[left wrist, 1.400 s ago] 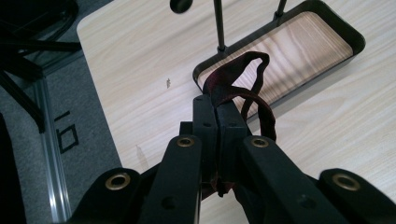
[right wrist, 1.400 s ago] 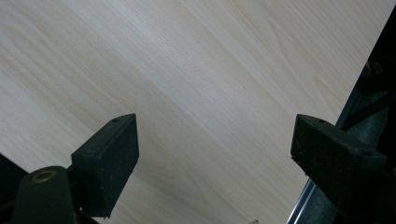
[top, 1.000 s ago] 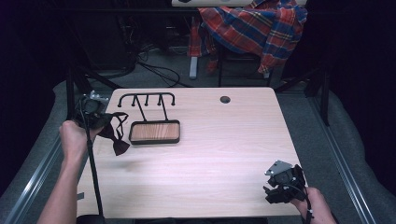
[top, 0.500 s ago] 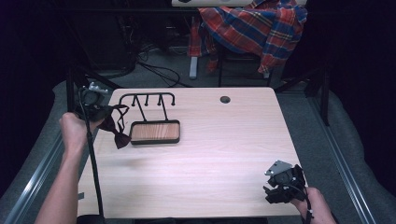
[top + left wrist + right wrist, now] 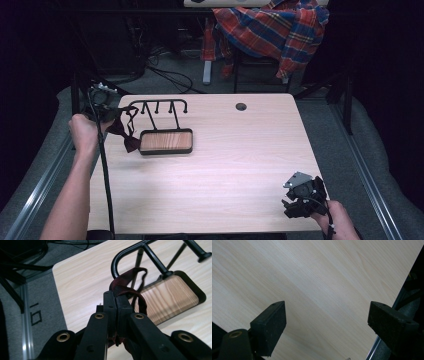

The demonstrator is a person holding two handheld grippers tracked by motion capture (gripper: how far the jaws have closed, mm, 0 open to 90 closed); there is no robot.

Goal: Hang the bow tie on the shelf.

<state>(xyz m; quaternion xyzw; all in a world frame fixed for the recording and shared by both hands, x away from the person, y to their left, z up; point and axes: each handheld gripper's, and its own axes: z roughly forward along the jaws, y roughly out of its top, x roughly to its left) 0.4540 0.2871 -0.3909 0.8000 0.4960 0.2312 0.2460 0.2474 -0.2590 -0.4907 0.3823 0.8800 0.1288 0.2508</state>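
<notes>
1. Landmark: a black metal rack (image 5: 165, 134) with a wooden base tray (image 5: 165, 298) stands on the light wood table (image 5: 220, 170), toward its far left part. An arched bar with short pegs rises from the tray's far edge.
2. Left gripper (image 5: 107, 107): held just beside the rack's left end, at the table's left edge. In the left gripper view its jaws are pressed together on a dark red strap (image 5: 130, 287).
3. Dark red strap: it loops up from the jaws past the curved left end of the rack's bar (image 5: 117, 261); whether it touches the bar cannot be told. In the high view a bow-shaped dark red piece (image 5: 131, 142) hangs just left of the tray.
4. Right gripper (image 5: 300, 197): well apart from the rack, at the table's near right corner. In the right gripper view its jaws stand wide apart over bare wood, nothing between them.
5. Beyond the table, behind the rack's side, a plaid cloth (image 5: 270, 27) is draped over a frame.
</notes>
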